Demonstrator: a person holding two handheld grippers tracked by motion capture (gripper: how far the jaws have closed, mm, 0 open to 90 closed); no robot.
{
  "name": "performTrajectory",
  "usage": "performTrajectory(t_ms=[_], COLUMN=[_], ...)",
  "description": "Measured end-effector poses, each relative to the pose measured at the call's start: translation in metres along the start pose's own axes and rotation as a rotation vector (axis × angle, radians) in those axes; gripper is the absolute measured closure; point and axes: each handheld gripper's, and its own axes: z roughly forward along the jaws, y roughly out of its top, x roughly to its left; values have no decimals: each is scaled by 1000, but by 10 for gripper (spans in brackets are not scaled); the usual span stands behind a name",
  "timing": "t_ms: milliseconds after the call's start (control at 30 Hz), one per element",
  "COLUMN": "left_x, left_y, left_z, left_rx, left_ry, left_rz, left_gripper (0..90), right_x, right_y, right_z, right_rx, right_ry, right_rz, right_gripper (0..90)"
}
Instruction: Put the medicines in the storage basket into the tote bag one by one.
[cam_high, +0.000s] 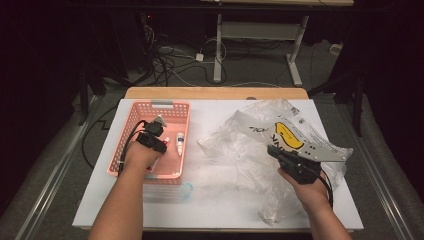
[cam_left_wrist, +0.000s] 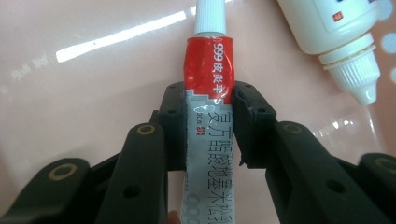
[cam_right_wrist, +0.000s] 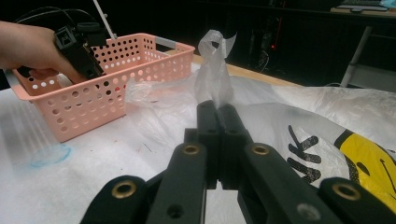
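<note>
High cam overhead; tool cams close, sharing basket (cam_high: 131, 121).

Your white surface (cam_high: 220, 200) carries a pink basket (cam_high: 131, 120) at left, a crumpled plastic bag (cam_high: 240, 150) at right.

Left gripper (cam_high: 156, 135) in pink basket (cam_high: 131, 116), seemingly gripping.

The red-and-grey squeeze tube with a white ribbed cap (cam_left_wrist: 208, 93) carries "999" and Chinese characters in white on its red band, with larger grey Chinese characters below. The crumpled clear plastic bag with a yellow face print (cam_right_wrist: 327, 135) shows bold black letters, possibly "NK".
</note>
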Motion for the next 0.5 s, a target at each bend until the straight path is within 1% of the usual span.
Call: performTrajectory(t_ms=[100,233,300,400,500], left_x=[1,0,0,1,2], left_y=[-1,-1,-2,-4,-5], left_z=[0,-1,-3,-5,-7], left_rx=[-6,-12,-18,-31,-46], left_ry=[1,1,-5,2,-4], left_rz=[15,15,23,20,19], left_gripper=[667,667,667,667,668], right_x=[-1,-1,-2,-2,-2], right_y=[0,0,0,0,0], right_z=[0,0,-1,-1,0], right_rx=[4,2,1,1,1], right_ry=[-1,-2,-6,-9,-5], right_rz=[2,0,3,7,2], right_gripper=[900,900,900,900,900])
